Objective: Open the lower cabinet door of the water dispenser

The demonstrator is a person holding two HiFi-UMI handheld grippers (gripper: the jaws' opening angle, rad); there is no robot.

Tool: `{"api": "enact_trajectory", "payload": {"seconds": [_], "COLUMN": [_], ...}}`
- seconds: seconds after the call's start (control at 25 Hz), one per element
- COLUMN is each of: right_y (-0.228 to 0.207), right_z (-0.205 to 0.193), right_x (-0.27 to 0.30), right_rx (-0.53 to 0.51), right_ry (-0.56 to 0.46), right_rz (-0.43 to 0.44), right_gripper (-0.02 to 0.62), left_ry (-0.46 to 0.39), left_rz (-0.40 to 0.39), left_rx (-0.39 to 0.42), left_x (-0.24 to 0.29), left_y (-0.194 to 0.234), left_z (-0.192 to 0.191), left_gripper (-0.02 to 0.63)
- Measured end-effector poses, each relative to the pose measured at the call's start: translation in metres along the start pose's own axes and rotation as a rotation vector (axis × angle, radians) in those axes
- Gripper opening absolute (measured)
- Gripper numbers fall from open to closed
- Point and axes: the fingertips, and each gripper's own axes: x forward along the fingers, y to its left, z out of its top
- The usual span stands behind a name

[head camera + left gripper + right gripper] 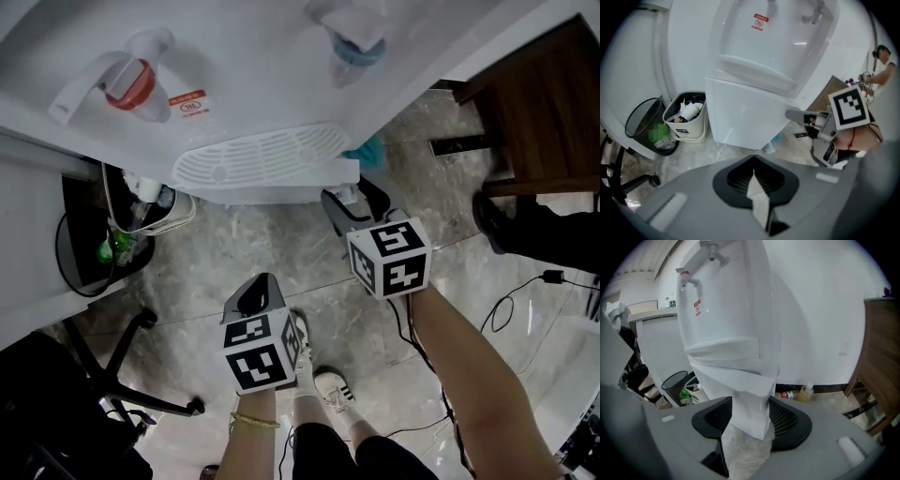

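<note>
While the left tongs (753, 183) hang pressed together with nothing in them, the right tongs (749, 420) are closing on the side edge of the lower cabinet door (740, 117), below the drip tray (262, 155) of the water dispenser (253, 66).

Both forearms are bare. A thin gold chain bracelet (255, 422) circles the wrist just below the left marker cube (258, 352). Right of that cube are white sneakers (333, 389) with dark stripes, white socks (306, 401) and black shorts (361, 457). The left tool (754, 180) and right tool (747, 420) are grey shells with black ribbed pads (785, 420), each carrying a white cube printed with black squares. The right tool's jaws are closing, with the lower cabinet door (750, 399) between them.
</note>
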Motion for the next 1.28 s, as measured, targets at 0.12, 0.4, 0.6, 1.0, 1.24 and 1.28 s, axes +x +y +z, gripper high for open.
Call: {"api": "enact_trajectory", "payload": {"seconds": [0.12,0.4,0.6,1.0,1.24,1.28], "right_y": [0.021,0.087,0.148,0.223,0.237,0.236], "right_z": [-0.021,-0.069,-0.094,-0.107,-0.108,-0.108], "right_x": [-0.023,-0.075,-0.096,-0.099,-0.098,-0.1], "right_rx": [0.073,0.169,0.123,0.022,0.019,0.021], "right_ry": [0.001,0.043,0.074,0.131,0.151,0.152], "right_rz": [-0.013,0.033,0.176,0.34,0.358,0.361], "right_gripper": [0.241,0.13,0.104,0.012,0.0,0.0], "left_ry": [-0.027,-0.04,-0.003,-0.036,-0.04,-0.04], "left_rz": [0.029,0.067,0.075,0.153,0.167,0.163], "left_rx": [-0.026,-0.113,-0.077,-0.151,-0.158,-0.155], "left_x": [-0.012,-0.041,-0.056,-0.074,-0.079,-0.08], "left_y": [0.005,0.014,0.011,0.047,0.056,0.054], "left_z": [-0.014,-0.072,-0.111,-0.129,-0.129,-0.128], "left_gripper": [0.008,0.008,0.008,0.008,0.008,0.008]}}
